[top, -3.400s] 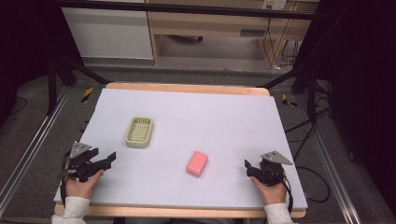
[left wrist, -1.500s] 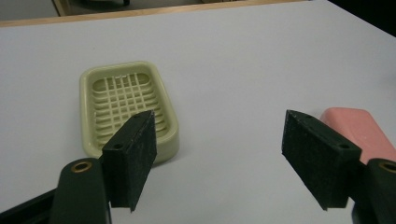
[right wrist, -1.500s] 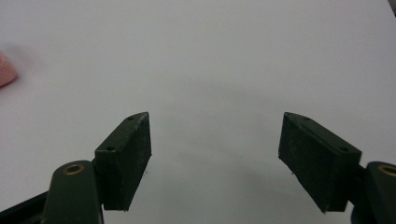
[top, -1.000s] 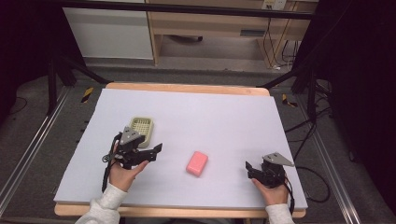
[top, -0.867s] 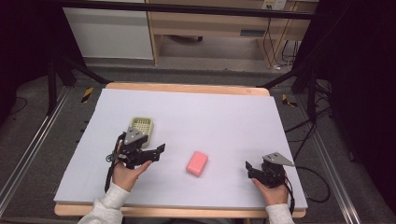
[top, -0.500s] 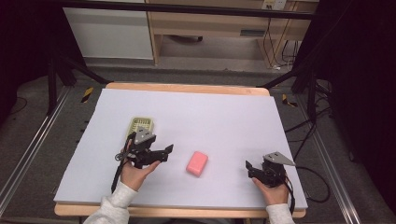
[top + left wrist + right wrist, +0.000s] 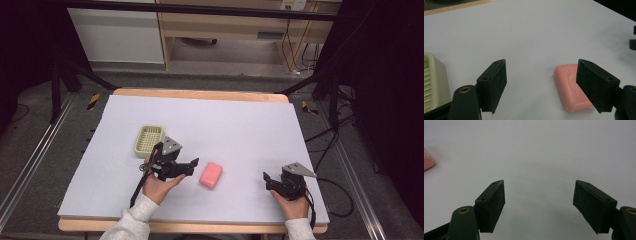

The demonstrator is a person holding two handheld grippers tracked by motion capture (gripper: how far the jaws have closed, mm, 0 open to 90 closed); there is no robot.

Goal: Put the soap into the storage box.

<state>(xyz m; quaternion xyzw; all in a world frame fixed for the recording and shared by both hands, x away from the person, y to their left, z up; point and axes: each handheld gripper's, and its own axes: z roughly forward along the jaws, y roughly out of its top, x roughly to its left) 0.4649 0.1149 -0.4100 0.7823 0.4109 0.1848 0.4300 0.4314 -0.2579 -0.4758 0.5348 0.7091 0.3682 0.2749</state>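
Beside your left gripper (image 7: 194,163), whose jaws have just been opening and hold nothing, lies the pink rounded soap bar (image 7: 211,175) on the white table (image 7: 240,125). Centre it between the pads before closing.

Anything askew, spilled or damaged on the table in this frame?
Nothing stands out. The pink soap bar lies flat and whole on the white table cover, at a slight angle to its edges. The pale green basket sits upright, nothing spilled around it. The left gripper, jaws just opening and empty, nears the soap.
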